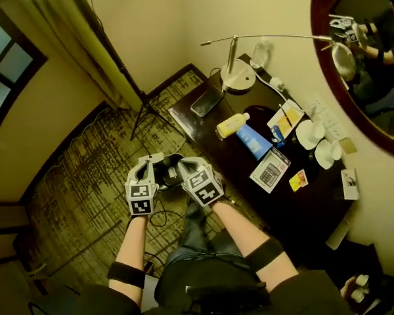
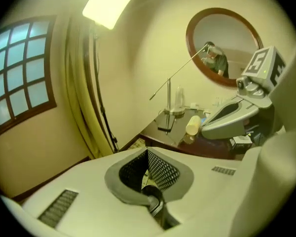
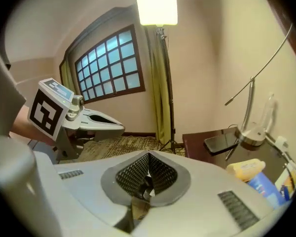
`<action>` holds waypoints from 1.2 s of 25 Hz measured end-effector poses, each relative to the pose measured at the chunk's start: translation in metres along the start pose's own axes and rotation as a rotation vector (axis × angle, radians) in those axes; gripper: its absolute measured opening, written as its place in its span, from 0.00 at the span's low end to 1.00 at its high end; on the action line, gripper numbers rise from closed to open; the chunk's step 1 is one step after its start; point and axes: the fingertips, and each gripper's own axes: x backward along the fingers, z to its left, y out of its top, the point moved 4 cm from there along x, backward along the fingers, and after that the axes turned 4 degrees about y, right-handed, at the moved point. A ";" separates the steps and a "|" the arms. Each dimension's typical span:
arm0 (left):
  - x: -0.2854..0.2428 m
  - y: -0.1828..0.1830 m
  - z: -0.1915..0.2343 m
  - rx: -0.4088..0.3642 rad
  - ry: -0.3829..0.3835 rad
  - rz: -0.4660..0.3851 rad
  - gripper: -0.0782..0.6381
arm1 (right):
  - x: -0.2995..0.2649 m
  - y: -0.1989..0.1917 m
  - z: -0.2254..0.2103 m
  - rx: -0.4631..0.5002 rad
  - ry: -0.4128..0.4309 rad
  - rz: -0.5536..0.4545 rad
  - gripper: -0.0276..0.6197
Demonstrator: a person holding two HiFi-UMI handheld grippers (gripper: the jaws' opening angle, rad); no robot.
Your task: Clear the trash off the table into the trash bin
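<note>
We hold both tools side by side out over the carpet (image 1: 85,195), short of the desk (image 1: 302,209). The left hand-held gripper (image 1: 149,159) has its jaws pressed together with nothing between them, and the right hand-held gripper (image 1: 184,163) is the same, closed and empty.

What looks like trash lies on the desk, up and to the right of us in the head view. The nearest piece is a yellow bottle (image 1: 232,125) on its side close to the desk's front edge, with a blue tube (image 1: 253,141) just beside it. The bottle's long axis runs from lower left to upper right, its cap end pointing away from us, so we judge that a grip across its body would be easier than one from the end.

The right hand-held gripper is on the desk side and clearly nearer the bottle. The left one would have to cross over it.

Below and between the two tools sits a dark container (image 1: 165,173) on the floor. It may be the bin, though we cannot tell for sure.
</note>
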 end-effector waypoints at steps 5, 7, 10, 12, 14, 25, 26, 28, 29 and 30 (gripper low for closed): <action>0.025 0.079 -0.058 -0.037 -0.116 -0.121 0.11 | 0.102 0.023 -0.046 -0.056 -0.185 -0.138 0.05; 0.026 0.103 -0.089 -0.064 -0.180 -0.161 0.11 | 0.148 0.019 -0.069 -0.094 -0.279 -0.194 0.05; 0.023 0.131 -0.151 -0.155 -0.308 -0.206 0.11 | 0.227 -0.002 -0.102 -0.159 -0.442 -0.262 0.05; 0.023 0.142 -0.198 -0.207 -0.407 -0.220 0.11 | 0.283 -0.026 -0.118 -0.205 -0.554 -0.290 0.05; 0.024 0.148 -0.240 -0.244 -0.490 -0.233 0.11 | 0.336 -0.058 -0.130 -0.259 -0.662 -0.312 0.05; 0.051 0.150 -0.385 -0.408 -0.746 -0.251 0.11 | 0.537 -0.252 -0.111 -0.554 -1.096 -0.363 0.05; 0.053 0.149 -0.391 -0.412 -0.757 -0.247 0.11 | 0.541 -0.261 -0.106 -0.568 -1.107 -0.363 0.05; 0.056 0.145 -0.400 -0.417 -0.781 -0.235 0.11 | 0.538 -0.271 -0.097 -0.583 -1.104 -0.346 0.05; 0.057 0.143 -0.404 -0.419 -0.786 -0.233 0.11 | 0.534 -0.274 -0.095 -0.584 -1.096 -0.332 0.05; 0.057 0.141 -0.407 -0.422 -0.789 -0.233 0.11 | 0.529 -0.277 -0.094 -0.582 -1.087 -0.321 0.05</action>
